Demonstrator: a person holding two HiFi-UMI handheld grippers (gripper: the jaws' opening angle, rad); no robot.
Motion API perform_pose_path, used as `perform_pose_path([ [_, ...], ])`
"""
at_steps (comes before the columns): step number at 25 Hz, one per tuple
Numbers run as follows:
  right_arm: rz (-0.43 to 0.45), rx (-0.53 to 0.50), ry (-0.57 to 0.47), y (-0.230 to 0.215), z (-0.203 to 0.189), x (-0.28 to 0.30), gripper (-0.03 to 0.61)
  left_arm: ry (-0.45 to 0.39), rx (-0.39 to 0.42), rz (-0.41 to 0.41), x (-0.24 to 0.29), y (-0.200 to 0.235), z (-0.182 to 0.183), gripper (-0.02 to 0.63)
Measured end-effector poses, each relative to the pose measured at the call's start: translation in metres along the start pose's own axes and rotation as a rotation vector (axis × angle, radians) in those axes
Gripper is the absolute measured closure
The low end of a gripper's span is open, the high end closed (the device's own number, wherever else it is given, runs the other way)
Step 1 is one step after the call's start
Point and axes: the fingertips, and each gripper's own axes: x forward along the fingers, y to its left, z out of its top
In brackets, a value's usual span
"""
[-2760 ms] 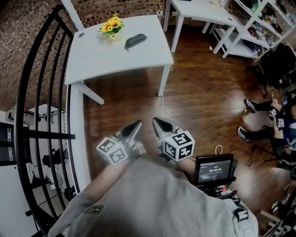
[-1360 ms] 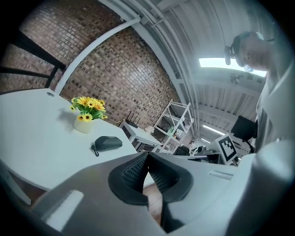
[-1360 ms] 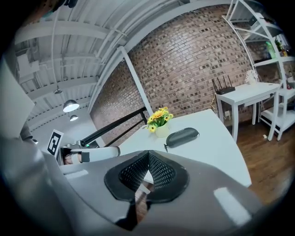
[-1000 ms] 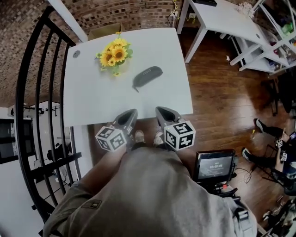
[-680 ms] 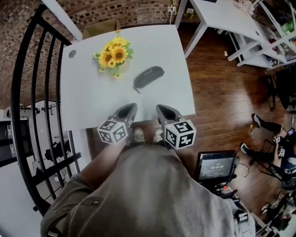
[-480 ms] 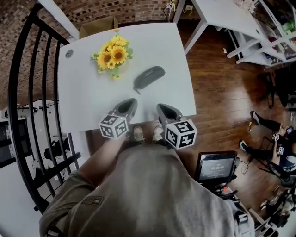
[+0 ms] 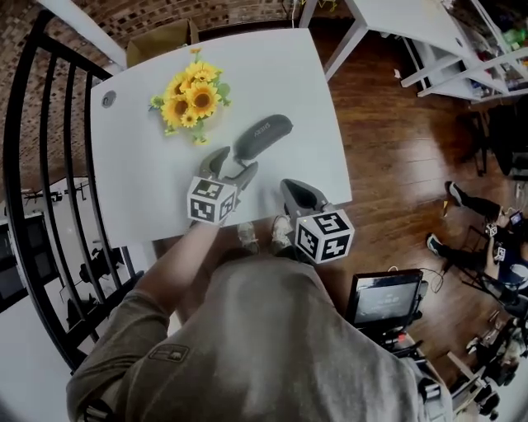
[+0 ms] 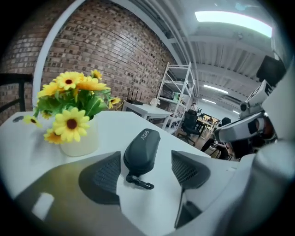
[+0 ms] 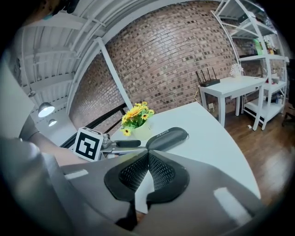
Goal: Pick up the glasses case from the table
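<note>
A dark grey glasses case (image 7: pixel 262 136) lies at a slant on the white table (image 7: pixel 140 198), to the right of a small pot of yellow flowers (image 7: pixel 188 99). My left gripper (image 7: pixel 233 163) reaches over the table to the case's near end. Its jaws are opening, and in the left gripper view the case (image 8: pixel 142 150) and its small clip sit between the two pads without either pad touching them. My right gripper (image 7: pixel 294 188) hangs back at the table's near edge, shut and empty. In the right gripper view, the case (image 9: pixel 167 138) lies ahead of the shut gripper (image 9: pixel 148 156).
A black railing (image 7: pixel 49 165) runs along the table's left side. Wooden floor lies to the right, with a second white table (image 7: pixel 388 21) and shelving at the far right. A screen device (image 7: pixel 384 297) sits by my right hip. A cardboard box (image 7: pixel 161 37) stands behind the table.
My left gripper has gone forward from the table's near edge to the case, and its jaws have opened around the case's near end. The right gripper has stayed near the edge.
</note>
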Motion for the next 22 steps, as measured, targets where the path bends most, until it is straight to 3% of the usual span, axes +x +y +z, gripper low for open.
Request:
perform_pose_path([
  [9, -0.053, 0.03, -0.001, -0.019, 0.0, -0.005, 0.567, 0.1, 0.281, -0.019, 0.048, -0.007, 0.009, 0.255],
  [17, -0.075, 0.037, -0.001, -0.032, 0.0, -0.012, 0.568, 0.2, 0.365, -0.036, 0.076, -0.002, 0.005, 0.255],
  [22, -0.078, 0.044, -0.003, -0.037, 0.0, -0.017, 0.568, 0.221, 0.367, -0.025, 0.081, 0.003, 0.004, 0.261],
])
